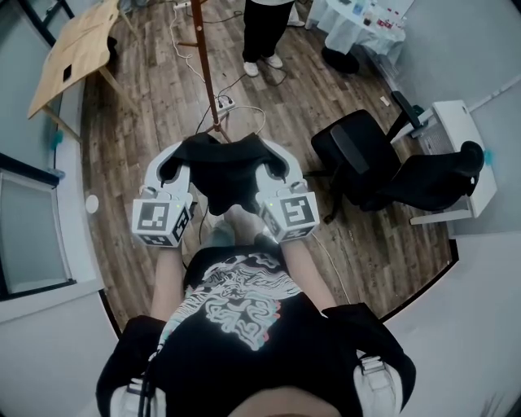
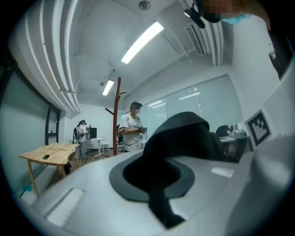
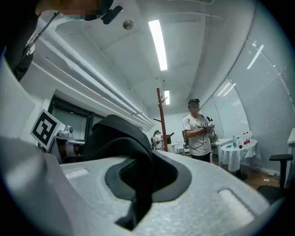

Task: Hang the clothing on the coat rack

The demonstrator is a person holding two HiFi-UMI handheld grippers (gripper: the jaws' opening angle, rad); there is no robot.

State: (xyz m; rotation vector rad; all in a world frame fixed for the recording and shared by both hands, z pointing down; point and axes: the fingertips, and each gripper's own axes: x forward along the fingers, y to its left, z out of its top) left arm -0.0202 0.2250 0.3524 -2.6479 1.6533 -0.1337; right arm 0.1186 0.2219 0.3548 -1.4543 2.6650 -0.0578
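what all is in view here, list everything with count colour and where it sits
garment: one, black, stretched between the two grippers
coat rack: one, reddish-brown, standing on the floor ahead
power strip: one, white, on the floor by the rack's foot, among cables
wooden table: one, light wood, far left
office chair: one, black, to the right
cabinet: one, white, far right
dark cloth: one, black, lying against the cabinet
round table: one, white cloth, top right
bystander: one, black trousers, white shoes, beyond the rack
left gripper: one, white, jaws shut on the garment
right gripper: one, white, jaws shut on the garment
t-shirt: one, black with pale print, on the person holding the grippers
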